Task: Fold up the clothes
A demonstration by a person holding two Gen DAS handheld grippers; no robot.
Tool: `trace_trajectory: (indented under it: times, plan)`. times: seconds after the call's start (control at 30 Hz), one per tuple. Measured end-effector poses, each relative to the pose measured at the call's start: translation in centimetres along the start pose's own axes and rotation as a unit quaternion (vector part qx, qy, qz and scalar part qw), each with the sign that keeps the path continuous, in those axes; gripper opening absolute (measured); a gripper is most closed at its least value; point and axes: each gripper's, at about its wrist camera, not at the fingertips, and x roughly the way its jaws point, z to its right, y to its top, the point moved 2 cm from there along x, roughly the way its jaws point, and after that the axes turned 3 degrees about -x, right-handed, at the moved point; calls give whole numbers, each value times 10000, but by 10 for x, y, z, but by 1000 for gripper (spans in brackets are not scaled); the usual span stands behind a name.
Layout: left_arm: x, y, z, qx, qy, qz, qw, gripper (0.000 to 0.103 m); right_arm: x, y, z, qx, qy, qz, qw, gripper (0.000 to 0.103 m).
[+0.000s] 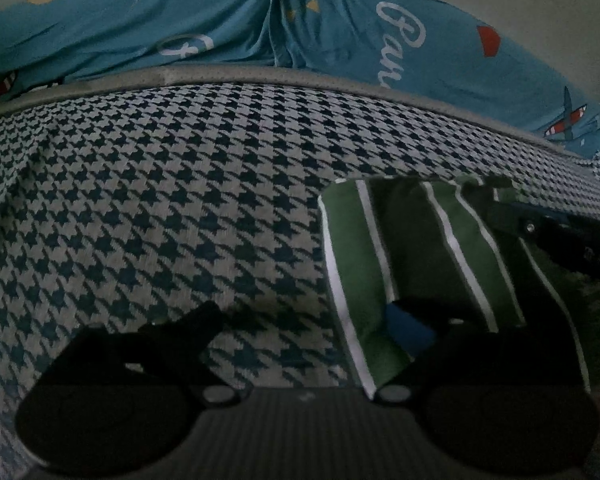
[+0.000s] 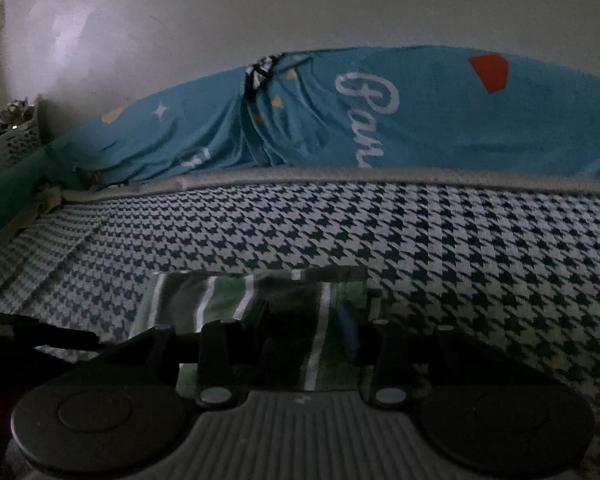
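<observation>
**Left wrist view: one striped garment on the bed, two tongs at it**

Left wrist view shows a single green garment with white stripes, folded, lying on the houndstooth bed cover. The left tongs stand wide open; one finger rests over bare cover, the other, with a blue pad, lies over the garment's near part, and nothing is pinched between them. The right tongs reach in from the right over the garment's far right edge.

In the right wrist view the right tongs are partly closed with the striped cloth between the fingers; whether the pads press on it I cannot tell in the dim light.

Behind the garment runs a grey mattress edge, then one blue printed sheet heaped against the pale wall. Nothing lies between tongs and garment.
</observation>
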Motion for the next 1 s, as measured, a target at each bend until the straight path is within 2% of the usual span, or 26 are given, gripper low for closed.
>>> trace_trajectory:
  times: [0.2,0.5,0.63,0.73,0.8,0.87,1.0]
  plan:
    - [2,5,3,60,100,-19,9999,101,7,-2,4,129,-47,-52,9999,38]
    - [-5,15,2,120,169,12,9998,103,7,-4,-5,-96,-222,28,9997,38]
    - [-19,21,-1,63,75,118,9999,103,-4,1,-6,-29,-196,84,9998,38]
    - [-32,26,2,199,60,272,9994,103,-19,4,-7,179,-131,146,9996,39]
    - [-40,26,4,281,35,313,9991,103,-29,4,-12,238,-208,193,9993,40]
    - [-45,23,5,312,-20,320,9990,103,-39,3,-17,278,-325,191,9989,46]
    - [-51,15,4,367,-33,344,9987,103,-53,-4,-23,386,-480,182,9979,47]
